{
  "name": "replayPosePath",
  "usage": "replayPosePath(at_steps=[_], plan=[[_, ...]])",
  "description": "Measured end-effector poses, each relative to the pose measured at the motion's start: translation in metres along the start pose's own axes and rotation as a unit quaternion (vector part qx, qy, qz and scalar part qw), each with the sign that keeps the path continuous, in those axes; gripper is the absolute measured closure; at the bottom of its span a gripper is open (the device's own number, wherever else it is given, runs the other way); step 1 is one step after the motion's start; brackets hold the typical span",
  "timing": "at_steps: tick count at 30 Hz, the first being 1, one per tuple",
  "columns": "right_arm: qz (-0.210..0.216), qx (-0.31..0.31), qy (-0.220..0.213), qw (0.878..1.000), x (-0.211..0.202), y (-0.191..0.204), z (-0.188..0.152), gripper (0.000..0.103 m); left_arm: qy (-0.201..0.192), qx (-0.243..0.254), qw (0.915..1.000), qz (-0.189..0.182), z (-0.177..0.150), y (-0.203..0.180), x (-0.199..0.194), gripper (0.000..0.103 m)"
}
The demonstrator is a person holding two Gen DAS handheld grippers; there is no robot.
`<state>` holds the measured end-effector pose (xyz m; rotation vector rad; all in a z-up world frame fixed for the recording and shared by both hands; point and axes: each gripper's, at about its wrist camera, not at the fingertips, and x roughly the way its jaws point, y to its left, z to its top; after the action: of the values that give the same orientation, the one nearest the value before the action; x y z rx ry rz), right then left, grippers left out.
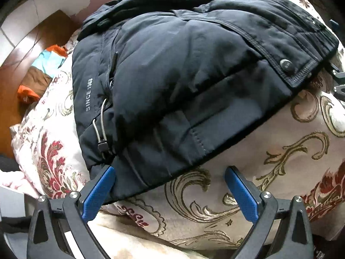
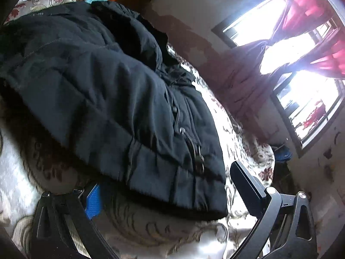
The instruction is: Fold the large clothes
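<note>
Jacket (image 1: 183,82), dark navy, padded, lies folded in a bundle on the patterned bedspread (image 1: 248,172). Left claw (image 1: 170,181) released, jaws spread wide, blue pads just at the jacket's near hem; left pad touches the fabric edge. Right claw (image 2: 166,183) also released, jaws apart, near hem above its left pad. Drawcord toggle (image 1: 103,145) at hem. Farther off: wooden floor (image 1: 19,64), orange and teal clothes (image 1: 49,62), window (image 2: 301,86) with red curtains (image 2: 310,2).

We note a dark navy padded jacket (image 1: 183,82), folded into a bulky bundle, lying flat, its snap flap toward three o'clock, drawcord toward eight.
</note>
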<state>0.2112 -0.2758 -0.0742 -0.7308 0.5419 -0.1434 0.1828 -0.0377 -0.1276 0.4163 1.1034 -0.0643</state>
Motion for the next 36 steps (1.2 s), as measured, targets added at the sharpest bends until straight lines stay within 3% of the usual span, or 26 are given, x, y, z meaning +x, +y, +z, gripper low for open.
replayPosePath(at_steps=[3, 7, 13, 15, 18, 25, 29, 31, 33, 36], plan=[[0.017, 0.031, -0.011, 0.999, 0.004, -0.011, 0.009, 0.002, -0.002, -0.012, 0.9999, -0.002, 0.001, 0.006, 0.001, 0.001], [0.06, 0.121, -0.026, 0.99, 0.0, -0.042, 0.023, 0.004, -0.005, -0.011, 0.9999, 0.003, 0.001, 0.005, 0.0, 0.001], [0.112, 0.146, -0.049, 0.982, -0.008, -0.056, 0.048, 0.032, -0.013, 0.002, 0.9999, 0.009, -0.001, 0.001, -0.004, 0.001], [0.133, 0.149, -0.051, 0.978, -0.013, -0.057, 0.055, 0.048, -0.016, 0.011, 0.9997, 0.015, -0.002, -0.005, -0.006, 0.001], [0.162, 0.164, -0.054, 0.972, -0.009, -0.064, 0.07, 0.059, -0.017, 0.019, 0.9992, 0.029, -0.002, -0.008, -0.008, 0.001], [0.156, 0.192, -0.063, 0.967, -0.013, -0.07, 0.078, 0.06, -0.02, -0.016, 0.9979, 0.06, 0.011, 0.006, -0.005, 0.001], [0.147, 0.199, -0.063, 0.967, -0.016, -0.068, 0.071, 0.06, -0.034, -0.055, 0.994, 0.088, 0.013, 0.027, -0.008, 0.027], [0.135, 0.196, -0.06, 0.969, -0.017, -0.064, 0.063, 0.06, -0.05, -0.073, 0.9932, 0.076, 0.014, 0.037, -0.013, 0.041], [0.136, 0.194, -0.053, 0.97, -0.018, -0.06, 0.053, 0.069, -0.074, -0.081, 0.9922, 0.06, 0.015, 0.046, -0.02, 0.063], [0.147, 0.214, -0.035, 0.965, -0.018, -0.055, 0.036, 0.082, -0.123, -0.065, 0.9881, 0.067, 0.015, 0.05, -0.035, 0.077]])
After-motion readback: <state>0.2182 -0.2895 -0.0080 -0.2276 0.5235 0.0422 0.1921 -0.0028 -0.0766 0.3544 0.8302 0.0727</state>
